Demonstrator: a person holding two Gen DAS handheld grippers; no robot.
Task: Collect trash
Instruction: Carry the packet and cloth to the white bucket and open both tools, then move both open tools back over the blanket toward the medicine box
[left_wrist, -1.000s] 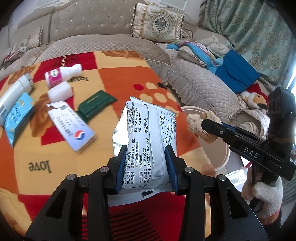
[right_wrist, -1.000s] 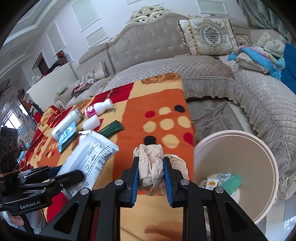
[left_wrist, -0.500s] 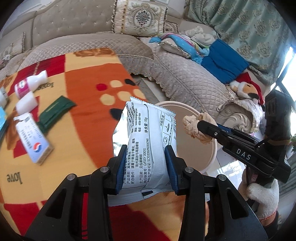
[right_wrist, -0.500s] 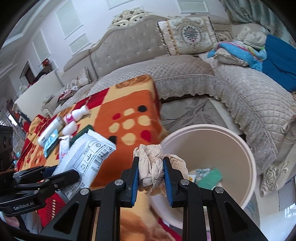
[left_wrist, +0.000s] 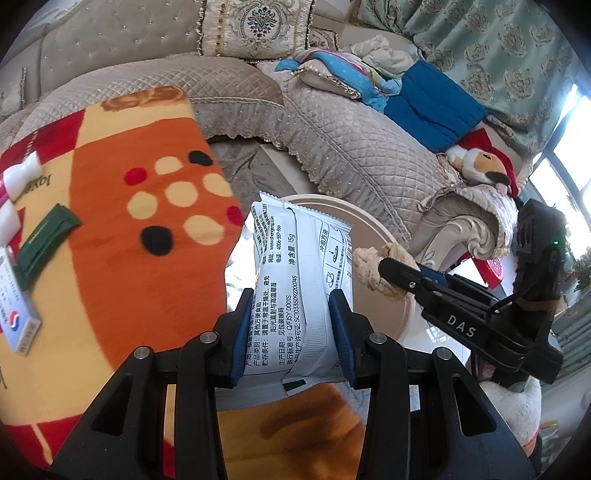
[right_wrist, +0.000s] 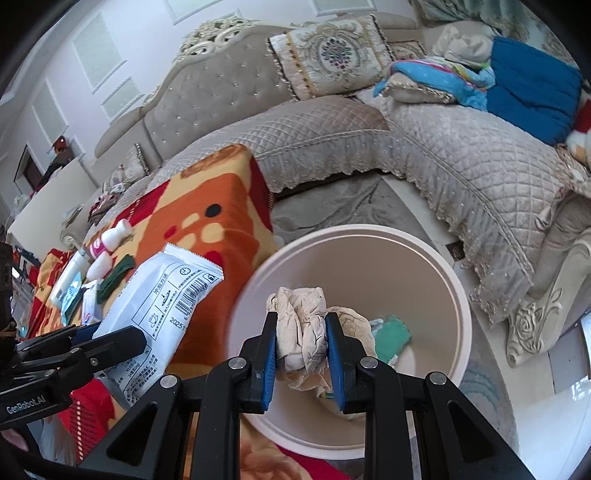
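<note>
A white snack packet (left_wrist: 295, 280) is pinched by the left gripper (left_wrist: 291, 325) beside the bin's rim (right_wrist: 461, 295). A crumpled tissue (right_wrist: 301, 325) is clamped in the right gripper (right_wrist: 301, 354) above the open bin, where green scraps (right_wrist: 393, 334) lie.

Black tongs (left_wrist: 291, 325) with blue pads (left_wrist: 338, 325) and silver screws — white knitted glove (left_wrist: 515, 410) beneath.

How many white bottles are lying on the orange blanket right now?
2, side by side near the blanket's far left edge: one with a pink label and a plain one just in front of it. A pale tube lies beside them; more could be hidden behind the white packet.
</note>
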